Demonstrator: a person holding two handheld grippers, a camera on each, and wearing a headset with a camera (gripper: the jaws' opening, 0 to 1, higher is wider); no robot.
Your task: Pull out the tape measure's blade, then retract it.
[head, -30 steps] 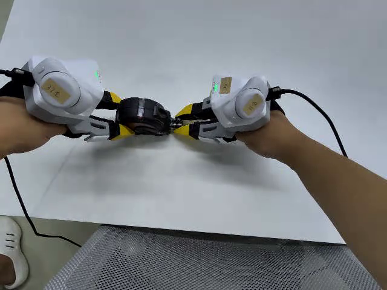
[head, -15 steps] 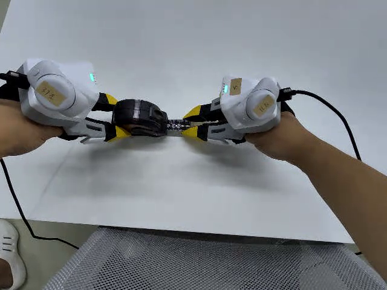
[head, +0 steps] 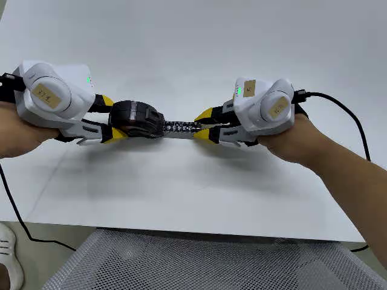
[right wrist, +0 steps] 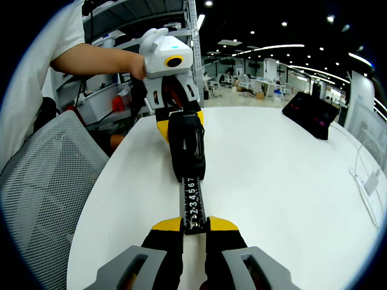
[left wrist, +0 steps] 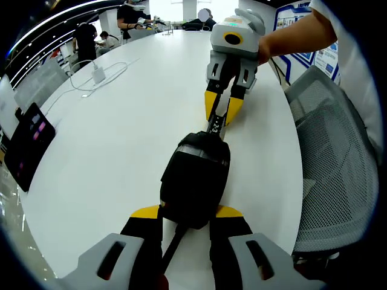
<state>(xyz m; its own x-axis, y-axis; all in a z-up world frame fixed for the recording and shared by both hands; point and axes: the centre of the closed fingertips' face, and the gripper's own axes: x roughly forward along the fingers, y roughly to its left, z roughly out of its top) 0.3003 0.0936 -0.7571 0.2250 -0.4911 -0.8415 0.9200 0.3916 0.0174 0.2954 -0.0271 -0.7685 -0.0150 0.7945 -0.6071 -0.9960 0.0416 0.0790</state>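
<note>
Just above the white bench (head: 193,48), the left gripper (head: 113,118) fingers clamp the black tape measure (head: 136,119). The right gripper (head: 204,124) fingers pinch the blade (head: 179,128) end, with a short numbered length exposed between both grippers.

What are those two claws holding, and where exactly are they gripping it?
The left claw clamps the tape measure's black case at its rear; the right claw pinches the end of the pulled-out blade.

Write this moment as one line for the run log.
left gripper: shut on tape measure | right gripper: shut on blade | blade: partly out, straight between grippers | retract: not yet done
</note>
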